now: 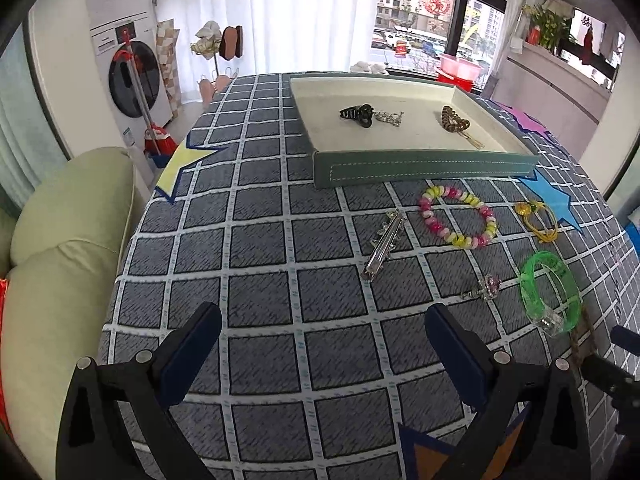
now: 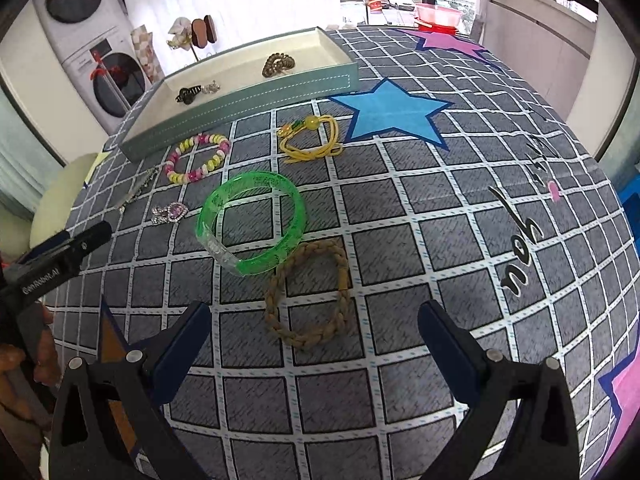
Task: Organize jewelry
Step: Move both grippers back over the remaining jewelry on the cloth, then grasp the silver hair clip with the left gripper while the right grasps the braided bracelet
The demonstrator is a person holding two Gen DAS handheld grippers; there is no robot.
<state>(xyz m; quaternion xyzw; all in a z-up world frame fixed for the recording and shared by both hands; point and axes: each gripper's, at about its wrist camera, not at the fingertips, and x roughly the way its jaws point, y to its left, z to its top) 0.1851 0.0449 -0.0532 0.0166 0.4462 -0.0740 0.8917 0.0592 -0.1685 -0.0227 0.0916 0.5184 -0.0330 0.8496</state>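
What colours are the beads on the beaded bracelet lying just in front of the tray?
Pink, yellow and white beads on the beaded bracelet, clearest in the left wrist view, near the tray.

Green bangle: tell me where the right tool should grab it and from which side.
Pinch the near rim of the green bangle by its clear clasp, coming straight down with one finger inside the ring. It lies flat, its band too wide to span, and the braided band touches its near edge, so avoid that side.

Bare cloth (image 2: 420,208) lies right of the green bangle (image 2: 250,222); the braided band (image 2: 308,296) touches it; the tray's front wall (image 2: 240,104) blocks beyond.
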